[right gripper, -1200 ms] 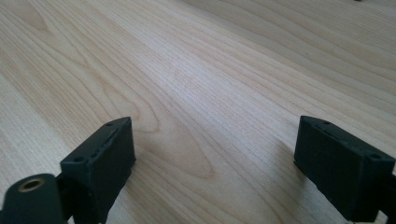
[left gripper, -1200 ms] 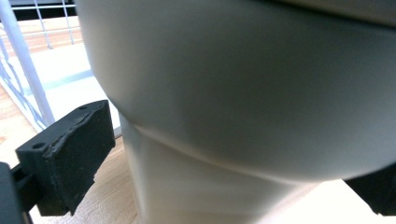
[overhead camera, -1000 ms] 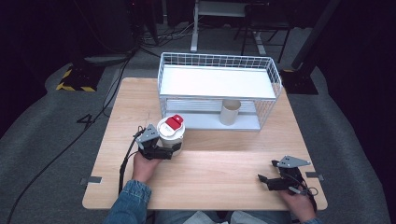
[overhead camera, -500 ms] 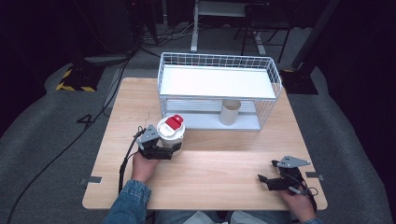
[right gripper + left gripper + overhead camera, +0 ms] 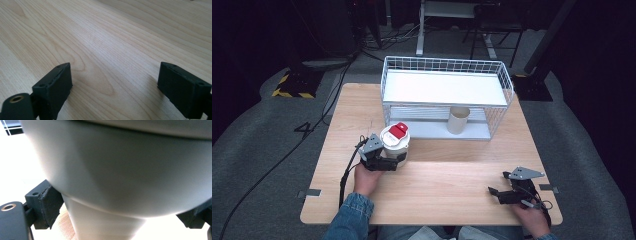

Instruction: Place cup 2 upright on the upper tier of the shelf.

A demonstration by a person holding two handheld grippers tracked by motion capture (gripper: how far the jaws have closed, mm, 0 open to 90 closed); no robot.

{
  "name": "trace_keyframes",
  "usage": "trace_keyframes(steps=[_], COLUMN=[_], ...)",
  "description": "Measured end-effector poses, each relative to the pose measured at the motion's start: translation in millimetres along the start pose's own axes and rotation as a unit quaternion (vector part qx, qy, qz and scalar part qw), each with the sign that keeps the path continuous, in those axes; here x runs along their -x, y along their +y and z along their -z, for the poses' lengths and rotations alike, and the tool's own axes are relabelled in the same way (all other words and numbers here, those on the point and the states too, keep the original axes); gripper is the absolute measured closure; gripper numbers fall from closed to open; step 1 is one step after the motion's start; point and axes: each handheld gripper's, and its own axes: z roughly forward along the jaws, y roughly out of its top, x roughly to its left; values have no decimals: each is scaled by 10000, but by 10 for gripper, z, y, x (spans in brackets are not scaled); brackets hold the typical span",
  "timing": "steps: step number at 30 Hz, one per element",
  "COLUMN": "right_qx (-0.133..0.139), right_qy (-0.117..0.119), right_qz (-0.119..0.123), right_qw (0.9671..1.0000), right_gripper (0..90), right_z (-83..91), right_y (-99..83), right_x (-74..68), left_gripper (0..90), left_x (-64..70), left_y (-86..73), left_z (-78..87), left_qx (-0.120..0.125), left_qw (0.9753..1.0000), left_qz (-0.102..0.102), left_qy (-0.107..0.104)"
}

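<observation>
A: Left gripper (image 5: 384,159) has its jaws closed around the white cup (image 5: 394,145), low on the body, below the flare. The cup carries a white lid with a red tab (image 5: 398,130) and sits left of centre on the table (image 5: 452,175), just in front of the wire rack (image 5: 447,95).

B: Risk?

A: The grip is low and the cup is top-heavy, so it may tilt or slip through the pads (image 5: 48,206) on a lift. If the lid is loose, it could pop off. The rack's front wire is close and could catch the rim.

B: Right gripper (image 5: 507,194)?

A: It sits wide open with nothing in it, low over the table's front right corner.

B: Unknowns?

A: Cup contents and lid seating are hidden. The left gripper view is too close and overexposed, so the far pad is barely readable. The beige cylinder (image 5: 457,120) on the rack's lower shelf is also unclear.
</observation>
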Motion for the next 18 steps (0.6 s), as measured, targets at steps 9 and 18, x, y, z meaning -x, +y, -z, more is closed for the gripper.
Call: trace_keyframes(steps=[9,18], right_qx=[-1,-1], right_qy=[2,2], right_qz=[-1,-2], right_qw=[10000,10000], right_gripper=[124,125], right_z=[0,0], right_y=[0,0], right_x=[0,0], left_gripper=[98,99], left_x=[58,170], left_y=[53,202], left_z=[29,88], left_qx=[110,92], left_qw=[9999,9997], left_qz=[-11,-163], left_qy=[-78,-136])
